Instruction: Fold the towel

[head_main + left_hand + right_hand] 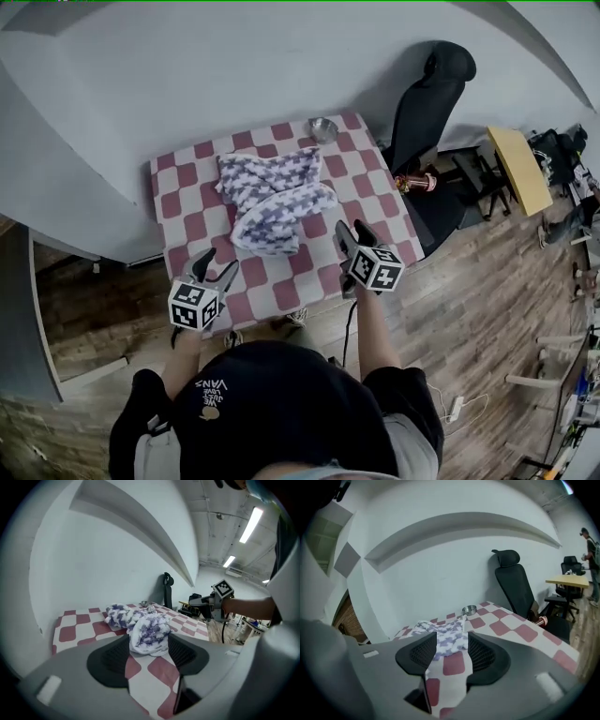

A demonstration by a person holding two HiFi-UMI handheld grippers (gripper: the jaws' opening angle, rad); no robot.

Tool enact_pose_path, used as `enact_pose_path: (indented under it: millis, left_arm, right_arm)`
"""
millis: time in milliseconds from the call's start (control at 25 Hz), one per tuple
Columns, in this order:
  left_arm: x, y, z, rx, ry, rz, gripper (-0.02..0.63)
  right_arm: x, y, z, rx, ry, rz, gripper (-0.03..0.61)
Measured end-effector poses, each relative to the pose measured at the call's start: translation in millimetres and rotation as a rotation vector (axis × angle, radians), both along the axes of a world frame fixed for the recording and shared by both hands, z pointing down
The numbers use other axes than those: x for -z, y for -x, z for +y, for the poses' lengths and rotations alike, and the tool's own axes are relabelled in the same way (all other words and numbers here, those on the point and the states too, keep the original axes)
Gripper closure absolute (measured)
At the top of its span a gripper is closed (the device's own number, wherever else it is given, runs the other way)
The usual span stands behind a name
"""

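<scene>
The table takes up the middle of the head view, covered in red-and-white checks, its far edge against the pale wall. A black office chair stands off the table's far right corner.

On the table, the towel: white with a purple pattern, crumpled and bunched up, nowhere near folded. It sits on the far half of the table, roughly central between the left and right edges, with checked cloth showing all round it.

Now the claws. The left claw hangs over the table's near left corner, pointing in towards the far edge. Its own view shows the two dark pads well apart, with only the checked tabletop and the towel heap beyond showing in the gap. It grips nothing.

The right claw is over the table's near right side. It too is spread wide and empty, and its own view shows only tabletop and the towel's near edge beyond. Neither claw touches the towel.

A small metal bowl sits on the table's far edge, towards the right corner. A copper-coloured object lies just off the table's right edge; what it is I can't tell.
</scene>
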State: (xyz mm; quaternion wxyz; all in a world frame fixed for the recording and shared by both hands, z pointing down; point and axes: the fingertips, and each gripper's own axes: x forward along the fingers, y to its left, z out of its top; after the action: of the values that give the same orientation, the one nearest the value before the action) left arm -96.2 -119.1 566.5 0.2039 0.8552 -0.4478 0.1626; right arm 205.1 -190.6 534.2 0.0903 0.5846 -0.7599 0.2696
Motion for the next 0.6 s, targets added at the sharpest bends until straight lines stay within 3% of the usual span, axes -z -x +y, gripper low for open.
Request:
enact_pose_path:
  millis: [320, 600]
  left_arm:
    - [-19, -18, -12, 0.198, 0.054, -0.004, 0.377]
    - [-32, -18, 2, 0.31, 0.097, -0.017, 0.377]
  right_arm:
    - [-56, -17, -103, 0.224, 0.131, 0.114, 0.38]
    - [-112, -1, -145, 0.392, 0.257, 0.225, 0.38]
